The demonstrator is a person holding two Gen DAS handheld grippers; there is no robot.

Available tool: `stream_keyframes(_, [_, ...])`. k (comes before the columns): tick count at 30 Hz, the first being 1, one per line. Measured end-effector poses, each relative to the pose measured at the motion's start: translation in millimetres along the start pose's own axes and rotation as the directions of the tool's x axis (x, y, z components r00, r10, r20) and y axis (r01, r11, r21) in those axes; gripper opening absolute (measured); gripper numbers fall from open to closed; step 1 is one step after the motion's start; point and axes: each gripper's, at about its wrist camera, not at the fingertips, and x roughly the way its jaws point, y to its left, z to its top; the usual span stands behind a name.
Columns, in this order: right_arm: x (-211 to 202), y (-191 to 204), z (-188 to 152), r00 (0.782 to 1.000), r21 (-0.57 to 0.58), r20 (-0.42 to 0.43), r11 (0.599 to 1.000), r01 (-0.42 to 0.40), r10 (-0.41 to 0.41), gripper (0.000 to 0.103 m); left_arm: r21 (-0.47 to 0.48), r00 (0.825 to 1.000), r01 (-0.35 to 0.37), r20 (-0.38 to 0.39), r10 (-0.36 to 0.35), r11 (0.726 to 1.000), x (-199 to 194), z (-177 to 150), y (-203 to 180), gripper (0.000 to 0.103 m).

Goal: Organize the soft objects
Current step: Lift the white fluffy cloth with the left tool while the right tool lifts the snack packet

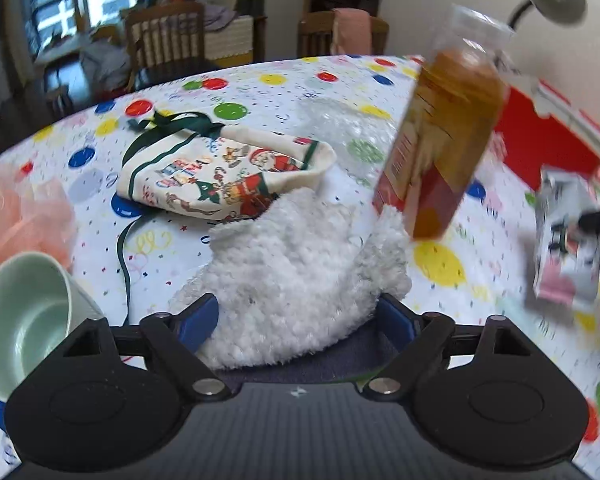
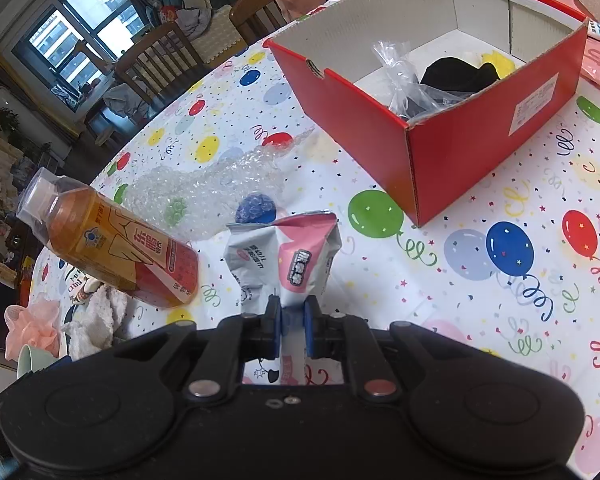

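My left gripper [image 1: 296,316] is open, its blue pads either side of a fluffy white towel [image 1: 300,264] on the balloon tablecloth. A Christmas drawstring bag [image 1: 224,176] lies just beyond the towel. My right gripper [image 2: 292,328] is shut on a pink and grey snack pouch [image 2: 288,256], held above the table; the pouch shows blurred in the left wrist view [image 1: 564,240]. A red cardboard box [image 2: 452,152] stands ahead and to the right of it, holding a clear plastic bag [image 2: 404,80] and a black cloth [image 2: 460,74].
A tea bottle [image 2: 112,244] stands beside the towel, also seen in the left wrist view [image 1: 440,148]. Bubble wrap [image 2: 204,192] lies mid-table. A pale green cup [image 1: 24,324] and a pink mesh pouf [image 1: 20,216] sit at left. Wooden chairs [image 2: 156,60] stand beyond the table.
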Motion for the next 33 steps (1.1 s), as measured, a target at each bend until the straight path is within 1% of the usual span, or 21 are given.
stream_keyframes(1, [0, 0, 0, 1.0, 0.0, 0.0, 1.0, 0.001, -0.001, 0.01, -0.026, 1.0, 0.002, -0.002, -0.002, 1.0, 0, 1, 3, 0.072])
stream_keyframes(3, [0, 0, 0, 1.0, 0.0, 0.0, 1.0, 0.0, 0.0, 0.01, -0.083, 1.0, -0.001, -0.002, 0.001, 0.997, -1, 4, 11, 0.059])
stream_keyframes(4, [0, 0, 0, 1.0, -0.001, 0.0, 1.0, -0.002, 0.002, 0.01, -0.109, 1.0, 0.0, -0.003, -0.001, 0.994, -2, 5, 15, 0.055])
stream_keyframes(5, [0, 0, 1, 1.0, -0.004, 0.0, 1.0, -0.004, 0.004, 0.01, -0.128, 1.0, 0.0, -0.004, -0.001, 0.992, -3, 6, 19, 0.049])
stream_keyframes(6, [0, 1, 1, 1.0, -0.009, 0.0, 1.0, -0.007, 0.007, 0.01, -0.143, 1.0, -0.001, -0.006, 0.0, 0.99, -3, 7, 22, 0.04])
stream_keyframes(7, [0, 2, 1, 1.0, -0.014, 0.001, 1.0, -0.007, 0.007, 0.01, -0.153, 1.0, -0.002, -0.007, 0.001, 0.988, -3, 8, 24, 0.034])
stream_keyframes(8, [0, 3, 1, 1.0, -0.016, 0.001, 1.0, -0.009, 0.009, 0.01, -0.159, 1.0, -0.003, -0.006, 0.002, 0.987, -4, 8, 26, 0.025])
stream_keyframes(9, [-1, 3, 1, 1.0, -0.016, 0.0, 1.0, -0.012, 0.012, 0.01, -0.168, 1.0, 0.004, -0.003, -0.005, 0.986, -5, 9, 28, 0.02])
stream_keyframes(11, [-1, 4, 2, 1.0, -0.02, 0.0, 1.0, -0.015, 0.015, 0.01, -0.198, 0.999, 0.032, 0.0, -0.032, 0.98, -6, 9, 30, 0.016])
stream_keyframes(15, [-4, 2, 3, 1.0, -0.018, 0.003, 1.0, -0.02, 0.02, 0.01, -0.216, 1.0, 0.027, 0.016, -0.024, 0.976, -11, 10, 25, 0.013])
stream_keyframes(18, [-10, 0, 5, 1.0, -0.014, 0.006, 1.0, -0.026, 0.026, 0.01, -0.219, 0.999, 0.044, 0.032, -0.038, 0.975, -18, 12, 22, 0.013])
stream_keyframes(21, [-20, -2, 8, 0.999, -0.021, 0.012, 0.999, -0.043, 0.043, 0.01, -0.225, 0.998, 0.046, 0.046, -0.036, 0.973, -27, 17, 19, 0.012])
stream_keyframes(27, [-51, -5, 23, 0.996, -0.049, 0.044, 0.996, -0.072, 0.074, 0.01, -0.226, 0.995, 0.059, 0.09, -0.039, 0.972, -54, 29, 9, 0.012])
stream_keyframes(33, [-76, -12, 46, 0.991, -0.085, 0.082, 0.991, -0.102, 0.109, 0.01, -0.239, 0.991, 0.067, 0.131, -0.037, 0.969, -80, 47, 0, 0.012])
